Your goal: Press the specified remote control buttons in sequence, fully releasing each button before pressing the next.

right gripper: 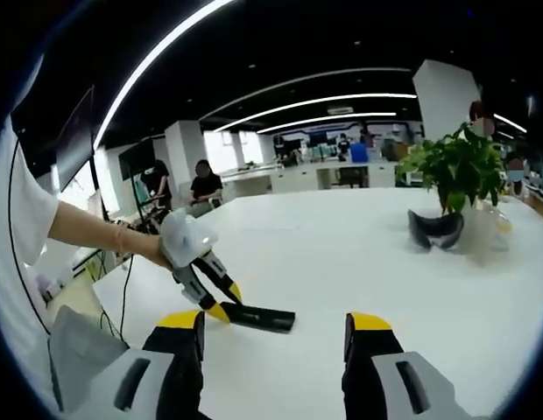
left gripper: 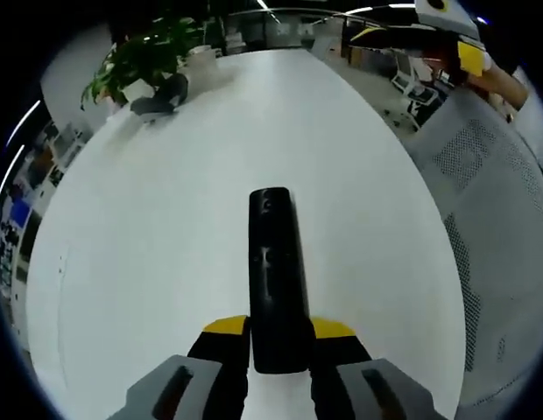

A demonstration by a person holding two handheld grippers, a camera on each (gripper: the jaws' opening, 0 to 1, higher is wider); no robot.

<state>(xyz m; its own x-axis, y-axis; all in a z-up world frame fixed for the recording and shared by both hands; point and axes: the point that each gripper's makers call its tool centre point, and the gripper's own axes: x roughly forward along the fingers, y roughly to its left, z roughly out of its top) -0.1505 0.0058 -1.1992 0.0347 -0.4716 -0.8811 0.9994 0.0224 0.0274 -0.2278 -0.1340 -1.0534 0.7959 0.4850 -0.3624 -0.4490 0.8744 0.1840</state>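
We held one remote (left gripper: 277, 280) in the left claw (left gripper: 279, 337), its jaws closed on the near end, so that the remote pointed out over the white worktop (left gripper: 166, 262). In the right gripper view the same remote (right gripper: 258, 318) lay low over the worktop, gripped by the left claw (right gripper: 221, 308) that came in from the left. The right claw (right gripper: 276, 337) stood open and empty, its jaws wide apart, well short of the remote. We judged the task barely begun: the remote was held steady, but nothing touched a button, so the whole sequence of presses was left to do. We could not tell which buttons were meant. We counted one remote, two claws, one potted plant (right gripper: 451, 171) and one dark object (right gripper: 436, 229) beside it.
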